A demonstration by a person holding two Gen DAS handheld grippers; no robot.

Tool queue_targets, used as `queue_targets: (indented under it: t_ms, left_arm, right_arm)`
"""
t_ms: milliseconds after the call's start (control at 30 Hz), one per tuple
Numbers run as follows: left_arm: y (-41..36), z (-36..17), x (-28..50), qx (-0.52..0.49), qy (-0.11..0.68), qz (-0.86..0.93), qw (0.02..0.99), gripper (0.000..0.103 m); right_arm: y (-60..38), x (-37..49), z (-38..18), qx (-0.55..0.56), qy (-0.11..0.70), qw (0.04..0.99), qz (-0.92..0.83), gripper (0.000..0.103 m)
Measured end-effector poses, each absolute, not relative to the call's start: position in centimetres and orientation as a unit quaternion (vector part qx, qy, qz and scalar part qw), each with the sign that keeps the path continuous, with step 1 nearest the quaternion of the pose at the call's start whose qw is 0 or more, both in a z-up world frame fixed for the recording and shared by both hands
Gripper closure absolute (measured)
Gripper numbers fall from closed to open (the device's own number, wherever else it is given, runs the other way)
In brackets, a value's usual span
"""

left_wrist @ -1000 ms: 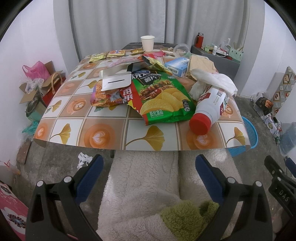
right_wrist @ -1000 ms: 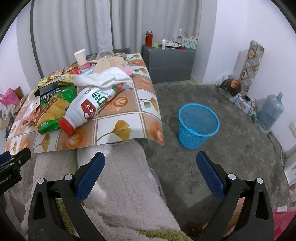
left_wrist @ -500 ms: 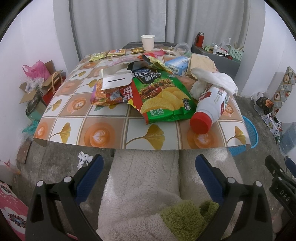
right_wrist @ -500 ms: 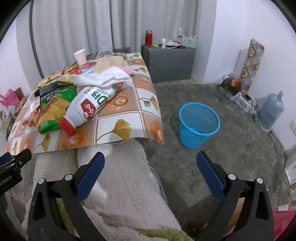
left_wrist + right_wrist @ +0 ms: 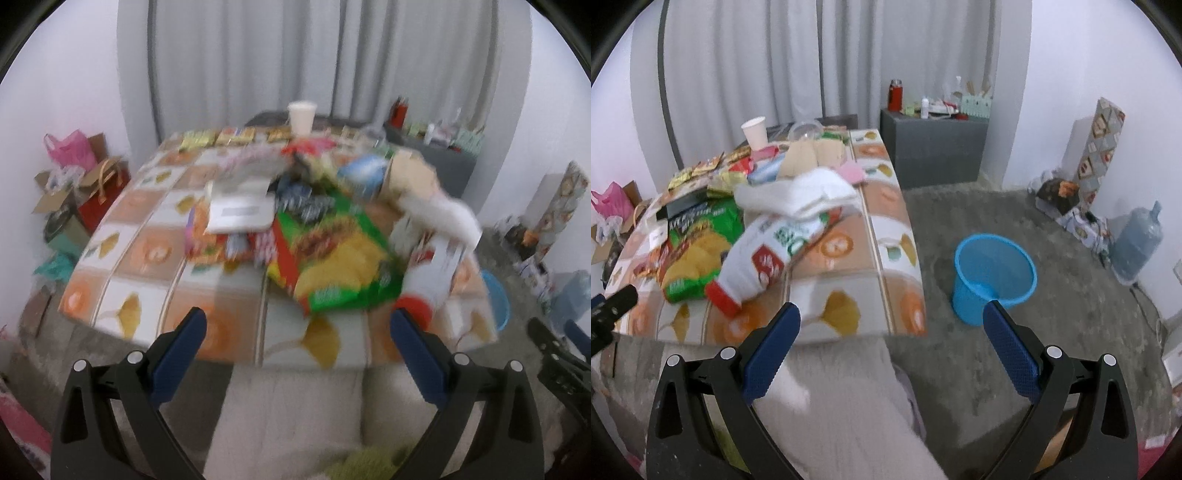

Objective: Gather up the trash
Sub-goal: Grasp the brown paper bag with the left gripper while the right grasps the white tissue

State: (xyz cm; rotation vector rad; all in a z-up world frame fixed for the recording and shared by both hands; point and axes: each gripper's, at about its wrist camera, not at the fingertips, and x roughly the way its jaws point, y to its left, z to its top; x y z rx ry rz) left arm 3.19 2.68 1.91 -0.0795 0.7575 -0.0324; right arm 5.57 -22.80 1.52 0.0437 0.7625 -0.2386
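Both the left tool [image 5: 297,323] and right tool [image 5: 892,317] gape wide, empty. A careless reach could roll the white bottle [image 5: 757,254] off the bench [image 5: 882,258], missing the blue bin [image 5: 993,273]

Patterned table [image 5: 886,236] bears chip bag [image 5: 698,254], bottle [image 5: 757,258] (lying down), probably wrappers.

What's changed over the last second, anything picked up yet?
Both grippers have moved forward toward the table: the left gripper fast enough to blur its view, the right gripper less. Both stay open and empty. The bottle, chip bag and blue basket are unmoved.
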Motion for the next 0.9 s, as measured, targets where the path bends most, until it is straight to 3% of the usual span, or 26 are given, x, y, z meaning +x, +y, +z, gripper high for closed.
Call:
queue_targets:
  t_ms: [400,467,667,900]
  left_arm:
    - [-1.1,6.1,6.7,-0.033,0.271,-0.197,0.942,0.006]
    - [-1.7,6.4,7.7,-0.032,0.272,-0.211,0.938,0.006]
    - [-2.5,6.8,12.3,-0.055,0.309,-0.237,0.919,0.012]
    - [-4.1,5.8,22.2,-0.09,0.395,-0.27,0.873,0.017]
  right_arm:
    - [-26.1,9.8,4.0,0.061,0.317,0.941,-0.105,0.009]
    - [-26.9,10.4,4.2,0.074,0.323,0.938,-0.1,0.015]
    - [-27.8,12.4,3.6,0.096,0.341,0.933,-0.063,0.027]
    - [-25.0,14.5,2.2,0.075,0.36,0.929,0.031,0.03]
